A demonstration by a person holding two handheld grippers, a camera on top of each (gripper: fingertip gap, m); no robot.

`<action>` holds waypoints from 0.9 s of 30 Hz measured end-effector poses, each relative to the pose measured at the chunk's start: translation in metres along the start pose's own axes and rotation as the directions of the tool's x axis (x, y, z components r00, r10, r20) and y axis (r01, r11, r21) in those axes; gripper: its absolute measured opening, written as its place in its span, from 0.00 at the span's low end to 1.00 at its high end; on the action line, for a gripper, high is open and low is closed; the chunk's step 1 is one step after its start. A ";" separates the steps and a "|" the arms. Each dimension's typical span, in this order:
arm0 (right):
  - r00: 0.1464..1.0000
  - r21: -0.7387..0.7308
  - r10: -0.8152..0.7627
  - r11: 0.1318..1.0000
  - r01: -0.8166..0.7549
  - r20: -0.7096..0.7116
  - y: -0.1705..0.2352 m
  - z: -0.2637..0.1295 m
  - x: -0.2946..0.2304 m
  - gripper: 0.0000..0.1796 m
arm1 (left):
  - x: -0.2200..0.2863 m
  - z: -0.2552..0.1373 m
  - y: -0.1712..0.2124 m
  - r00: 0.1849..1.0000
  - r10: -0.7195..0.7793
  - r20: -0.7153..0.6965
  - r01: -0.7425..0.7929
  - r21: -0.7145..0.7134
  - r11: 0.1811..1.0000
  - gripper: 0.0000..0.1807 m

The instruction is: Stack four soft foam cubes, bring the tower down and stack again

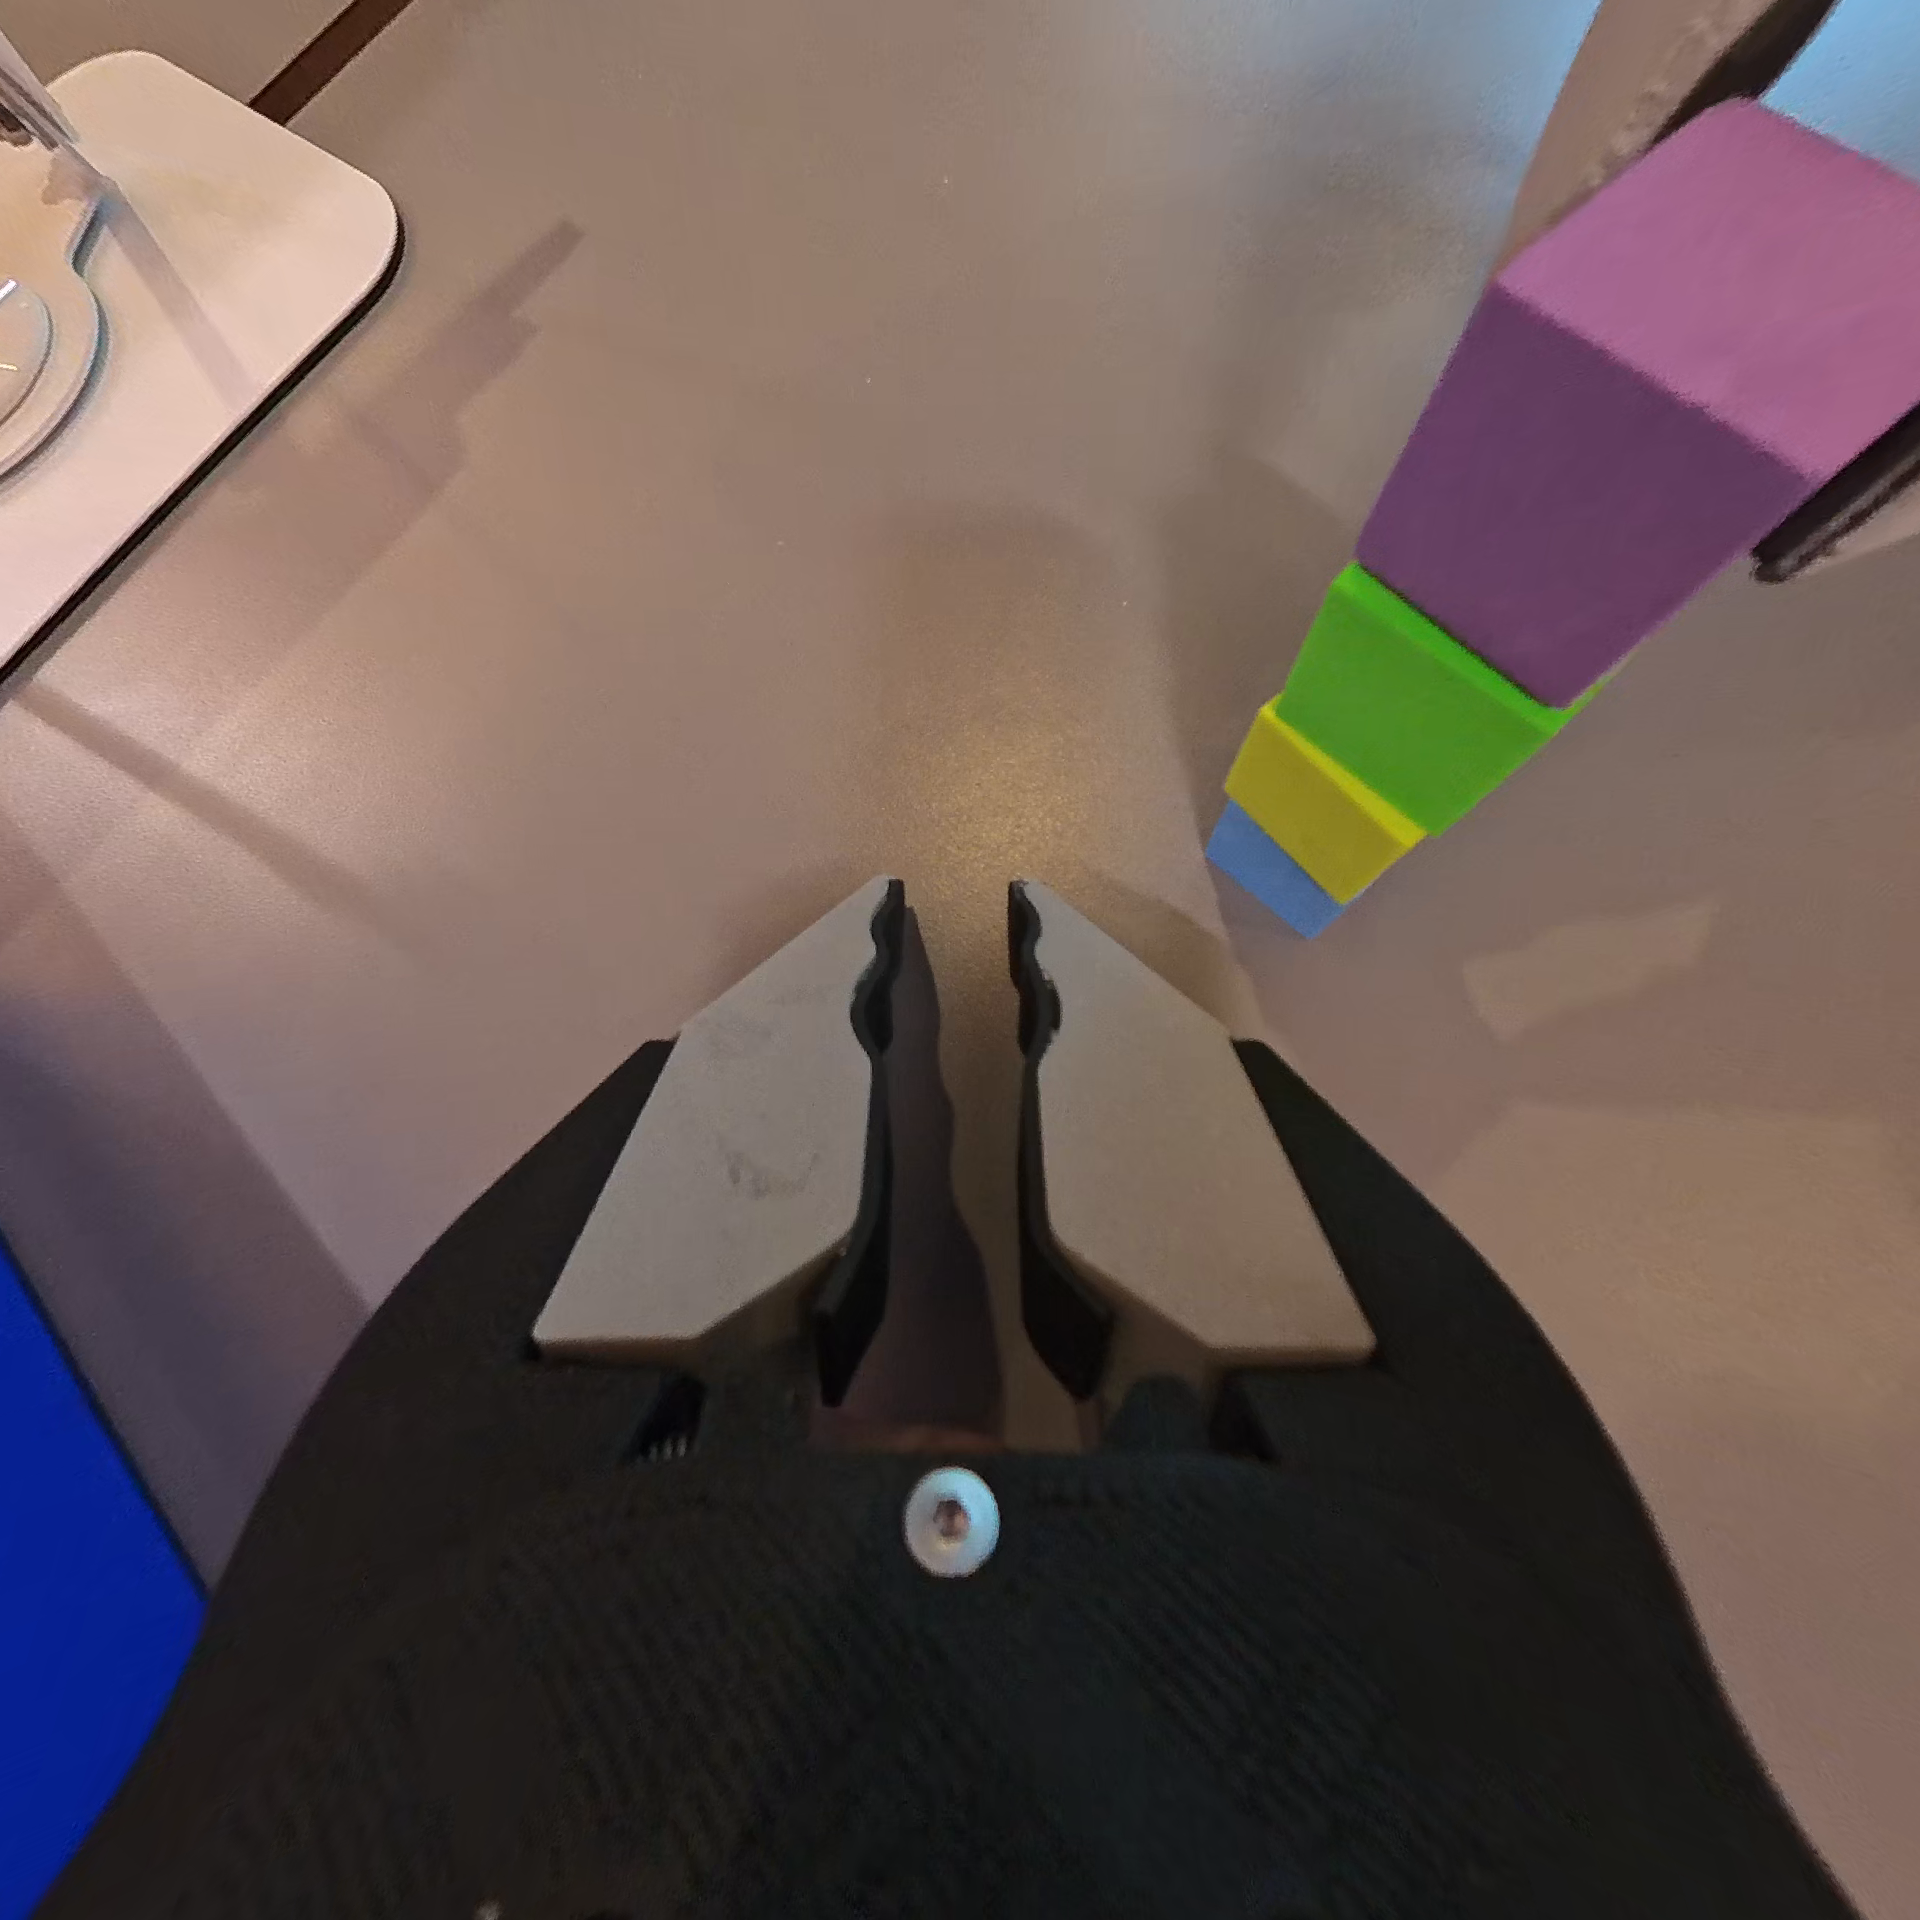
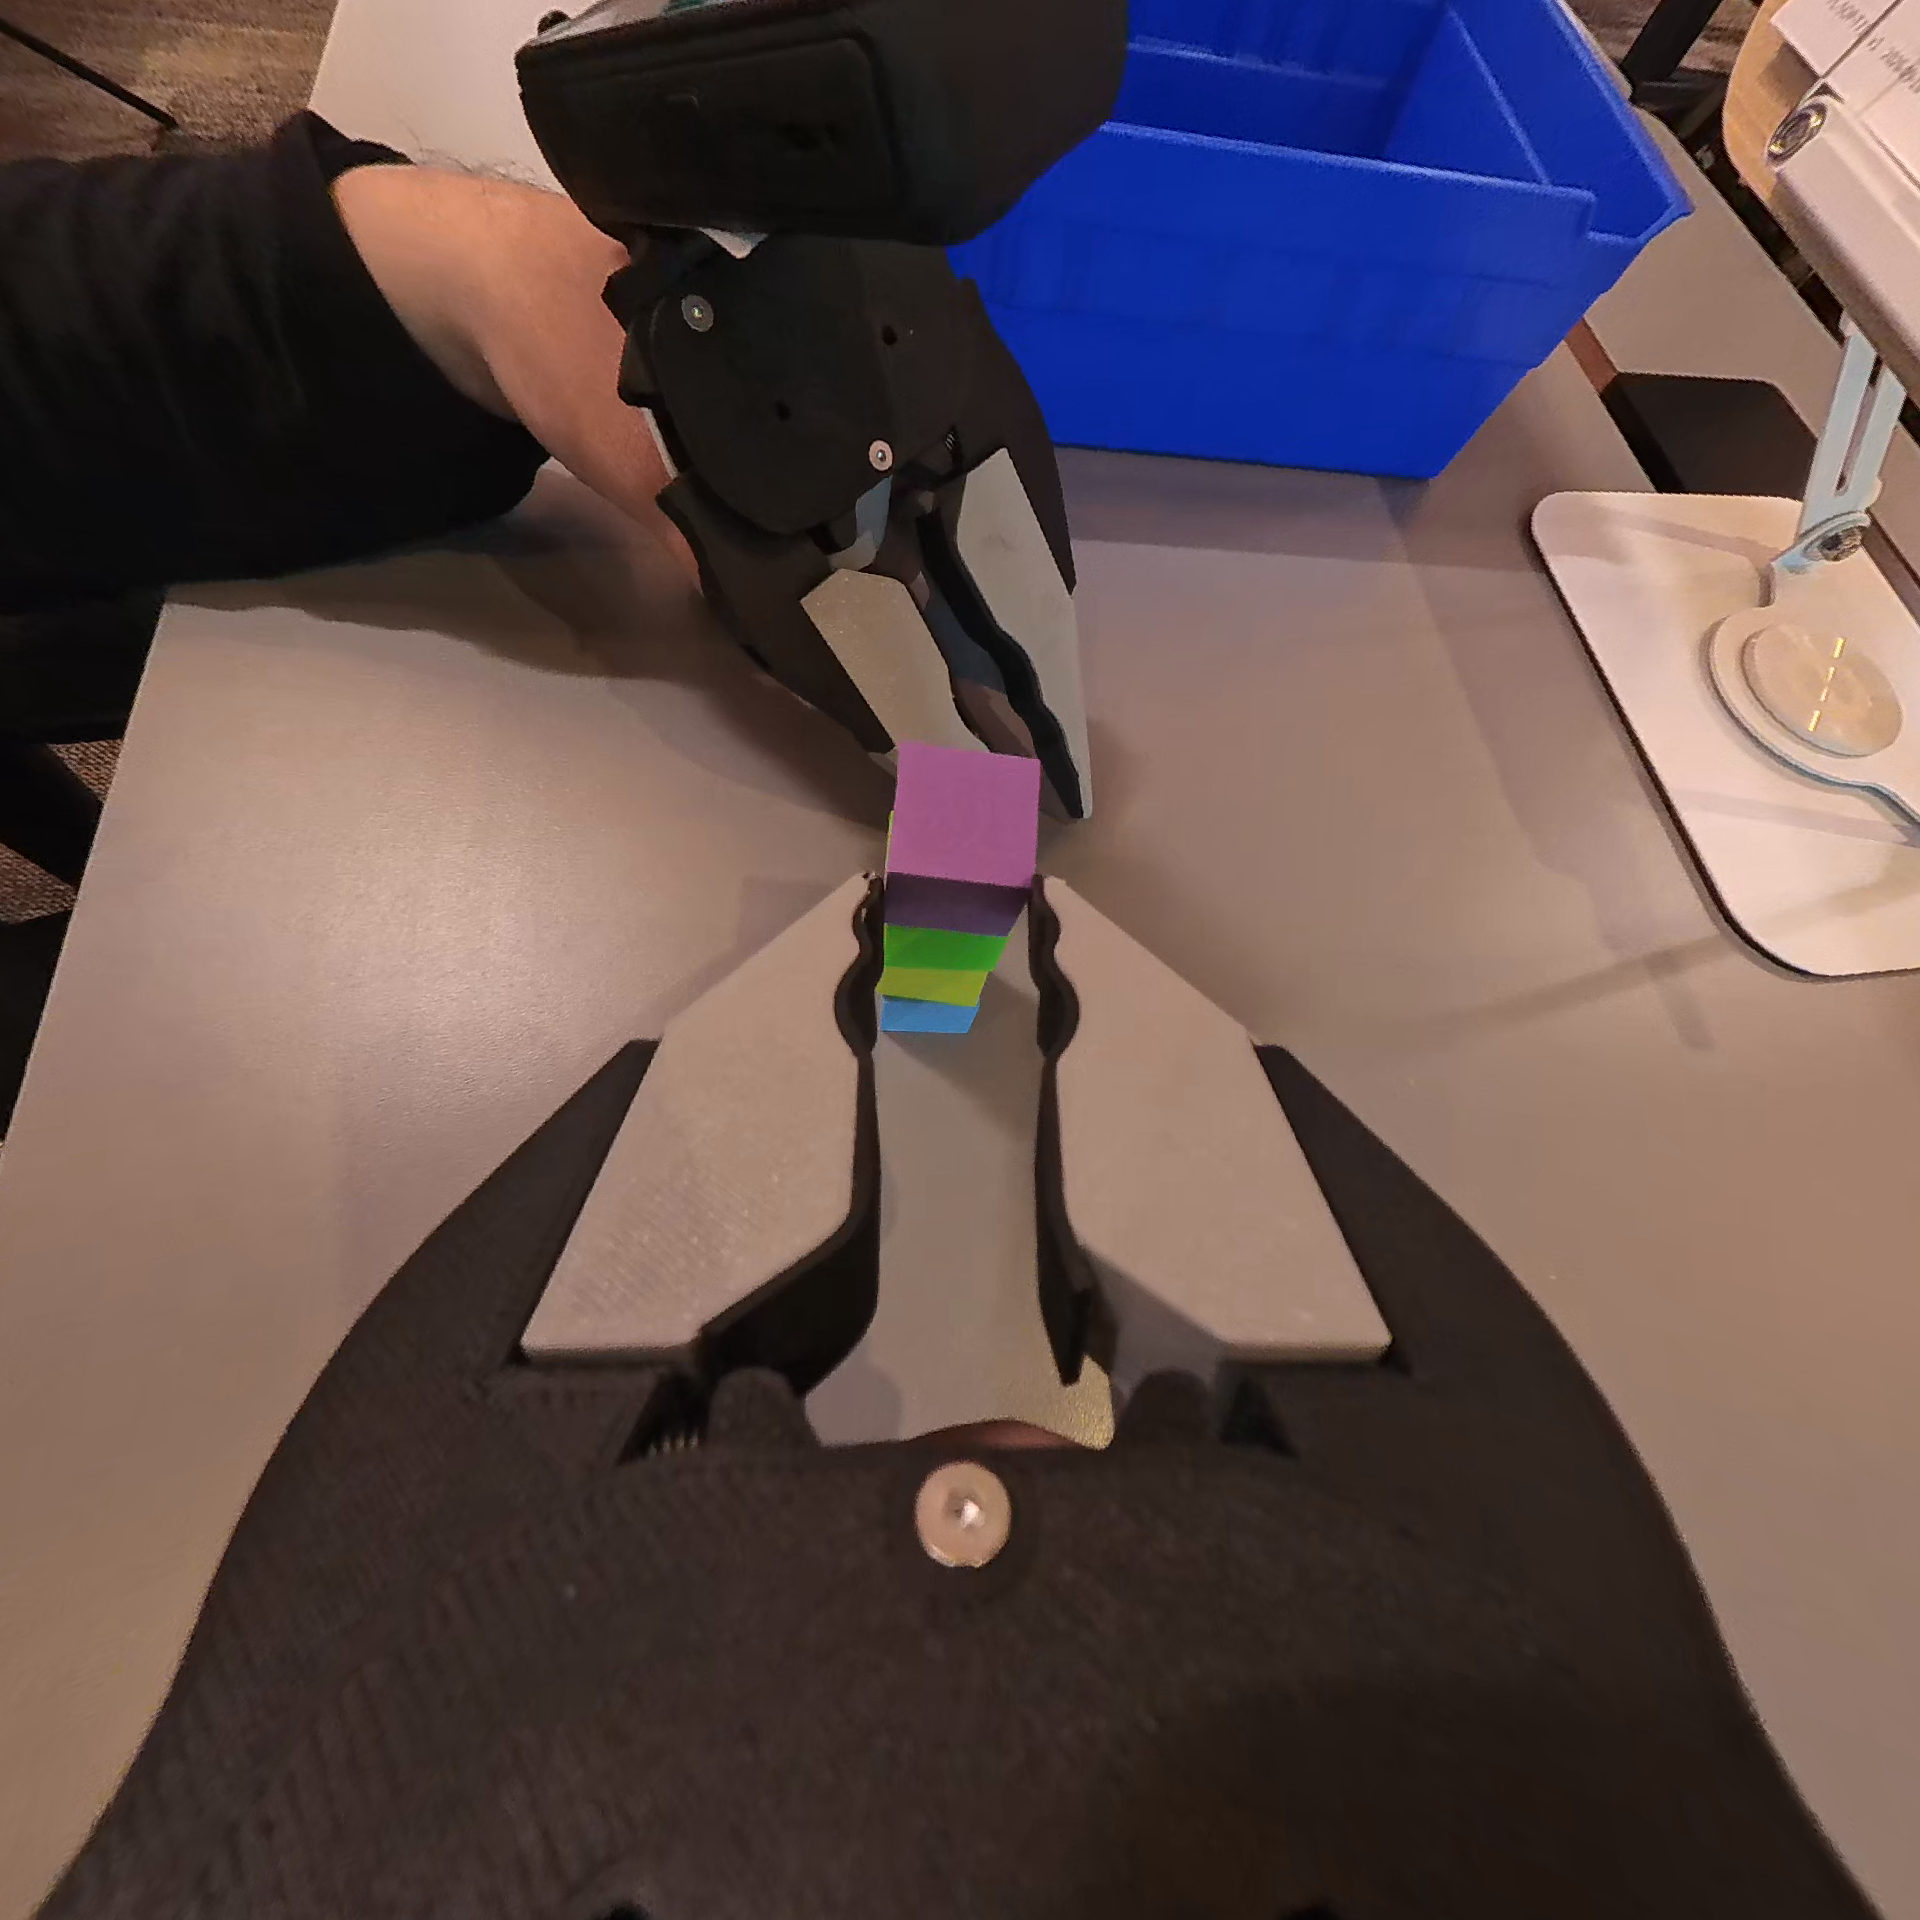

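Foam cubes make 1 tower of 4, purple cube (image 2: 966,810) on top, squeezed by the right gripper (image 2: 954,883), while the left gripper (image 1: 953,885) hangs empty, fingers a little apart.

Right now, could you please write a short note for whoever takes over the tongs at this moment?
Left tongs: empty, slightly open, low over the table beside the tower.
Right tongs: its fingers straddle the purple cube at the top; I cannot tell whether they grip it.
Tower: blue cube at the bottom, then yellow cube, green cube, purple on top, slightly offset.
Done: four cubes stacked.
Left: free the top cube if held, bring the tower down, stack again.
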State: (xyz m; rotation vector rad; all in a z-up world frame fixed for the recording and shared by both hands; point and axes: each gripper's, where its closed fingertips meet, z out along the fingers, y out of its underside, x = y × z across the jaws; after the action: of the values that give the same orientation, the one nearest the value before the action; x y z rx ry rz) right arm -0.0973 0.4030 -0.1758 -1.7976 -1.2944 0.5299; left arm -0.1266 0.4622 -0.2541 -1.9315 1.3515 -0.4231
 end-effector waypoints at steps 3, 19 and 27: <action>1.000 0.001 -0.002 1.000 0.002 -0.004 0.000 0.000 0.000 0.14 | 0.000 0.000 0.000 1.000 -0.003 -0.001 0.003 0.000 1.000 0.10; 0.996 0.301 -0.003 0.953 0.029 -0.084 -0.049 -0.053 0.012 0.20 | -0.001 0.000 0.001 1.000 -0.008 -0.002 0.008 -0.001 1.000 0.10; 0.974 0.102 -0.173 0.982 0.159 0.145 -0.017 -0.017 -0.047 0.12 | -0.001 0.000 0.001 1.000 -0.011 -0.004 0.011 0.000 1.000 0.10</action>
State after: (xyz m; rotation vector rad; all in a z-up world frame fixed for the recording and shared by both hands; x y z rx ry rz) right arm -0.1115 0.3557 -0.1586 -1.5832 -1.4876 0.6324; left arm -0.1277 0.4624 -0.2543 -1.9396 1.3443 -0.4329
